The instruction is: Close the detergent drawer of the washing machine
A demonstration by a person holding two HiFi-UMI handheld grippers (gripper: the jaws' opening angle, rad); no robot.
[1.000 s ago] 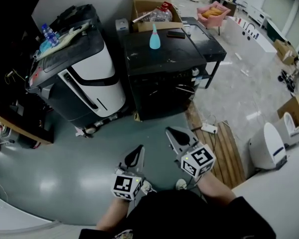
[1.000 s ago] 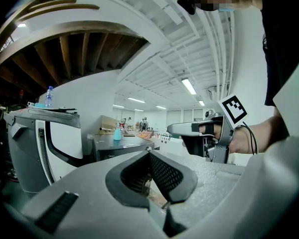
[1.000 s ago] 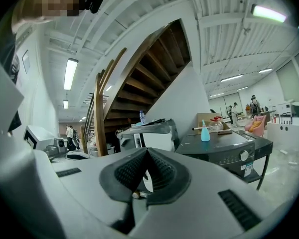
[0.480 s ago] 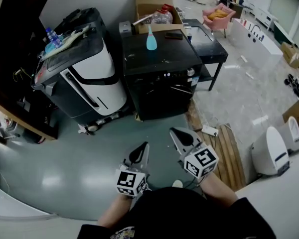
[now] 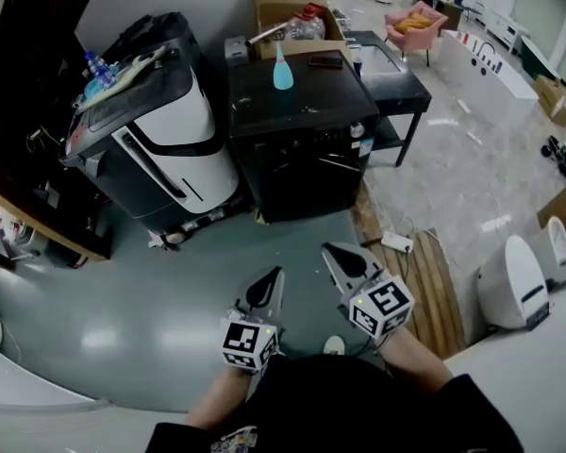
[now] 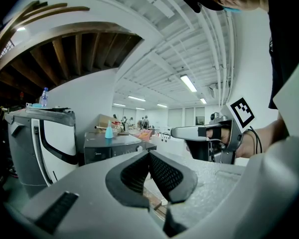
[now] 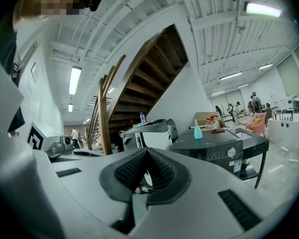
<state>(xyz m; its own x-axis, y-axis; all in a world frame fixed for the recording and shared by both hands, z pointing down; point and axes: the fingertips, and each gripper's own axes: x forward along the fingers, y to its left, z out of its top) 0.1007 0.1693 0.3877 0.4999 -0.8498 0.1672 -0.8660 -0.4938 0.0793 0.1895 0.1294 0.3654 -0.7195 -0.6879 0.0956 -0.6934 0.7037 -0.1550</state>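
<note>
The black washing machine (image 5: 302,154) stands at the top middle of the head view, with a light blue bottle (image 5: 282,69) on its lid. Its control panel with a round knob (image 7: 231,152) faces me. The detergent drawer is too small to make out. My left gripper (image 5: 267,286) and right gripper (image 5: 340,258) hover side by side over the grey floor, well short of the machine. Both are shut with nothing between the jaws. In the left gripper view, the right gripper (image 6: 189,132) shows beside the washing machine (image 6: 109,148).
A white and black appliance (image 5: 160,140) stands left of the washing machine. A cardboard box (image 5: 288,8) sits behind it and a black side table (image 5: 391,78) to its right. A wooden pallet (image 5: 424,281) and a power strip (image 5: 396,243) lie on the floor to the right.
The whole view has shifted a little and the washing machine looks slightly smaller. Both grippers keep their place in front of me and stay shut.
</note>
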